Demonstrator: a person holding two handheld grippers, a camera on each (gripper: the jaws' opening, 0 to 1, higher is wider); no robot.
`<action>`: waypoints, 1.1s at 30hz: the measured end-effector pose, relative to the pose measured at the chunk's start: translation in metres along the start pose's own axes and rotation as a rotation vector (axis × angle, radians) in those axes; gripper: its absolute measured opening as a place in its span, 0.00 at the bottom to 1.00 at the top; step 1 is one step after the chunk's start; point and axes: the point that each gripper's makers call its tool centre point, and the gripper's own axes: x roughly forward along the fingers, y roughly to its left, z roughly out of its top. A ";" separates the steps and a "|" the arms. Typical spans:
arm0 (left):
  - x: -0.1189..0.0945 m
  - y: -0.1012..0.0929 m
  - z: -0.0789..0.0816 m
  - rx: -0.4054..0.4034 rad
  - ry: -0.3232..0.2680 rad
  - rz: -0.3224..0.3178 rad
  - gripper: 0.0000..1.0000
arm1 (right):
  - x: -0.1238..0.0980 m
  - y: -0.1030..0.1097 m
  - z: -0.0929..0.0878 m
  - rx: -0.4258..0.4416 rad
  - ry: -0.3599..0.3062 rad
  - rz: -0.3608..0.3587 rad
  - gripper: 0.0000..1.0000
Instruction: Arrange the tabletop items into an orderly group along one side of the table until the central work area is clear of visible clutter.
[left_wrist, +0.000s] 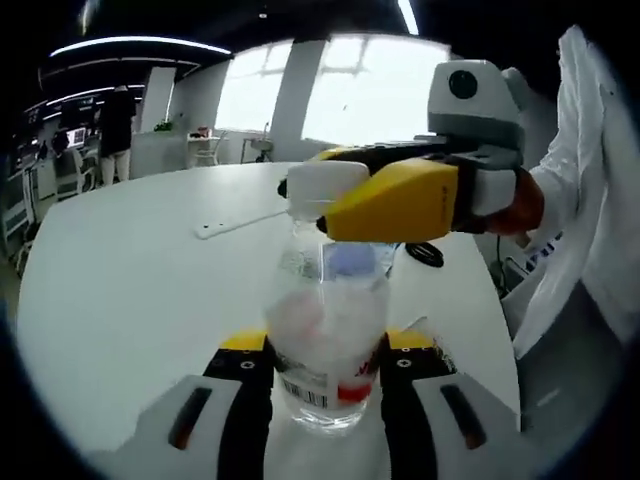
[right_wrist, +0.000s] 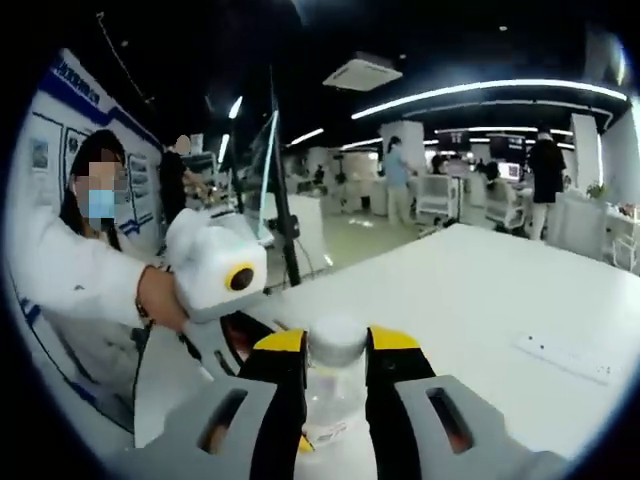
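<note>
In the left gripper view, your left gripper (left_wrist: 325, 385) is clamping the bottle (left_wrist: 328, 335) low at 6 o'clock, while the right gripper (left_wrist: 330, 200) is pinching its cap (left_wrist: 318, 187).

In the right gripper view, the cap (right_wrist: 336, 340) is sitting between the jaws. This view is also showing a power strip (right_wrist: 565, 357) at 4 o'clock. Twisting unevenly could crush or tip the bottle.

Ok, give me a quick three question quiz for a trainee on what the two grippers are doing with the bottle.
1. True or false: the cap is already off the bottle.
2. Which part does the right gripper close on? A. label B. cap C. base
3. Fill in: the left gripper holds the bottle by its ____ half.
Key: 1 false; 2 B; 3 lower.
</note>
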 end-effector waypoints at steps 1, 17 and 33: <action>0.003 0.002 0.003 0.014 -0.002 0.000 0.41 | -0.001 -0.001 0.001 -0.018 -0.002 -0.008 0.19; 0.021 0.025 0.004 0.090 0.011 0.024 0.41 | 0.010 -0.011 -0.008 -0.252 0.043 -0.099 0.20; 0.024 0.027 0.002 0.065 0.016 0.023 0.42 | 0.010 -0.021 -0.013 -0.217 0.064 -0.122 0.21</action>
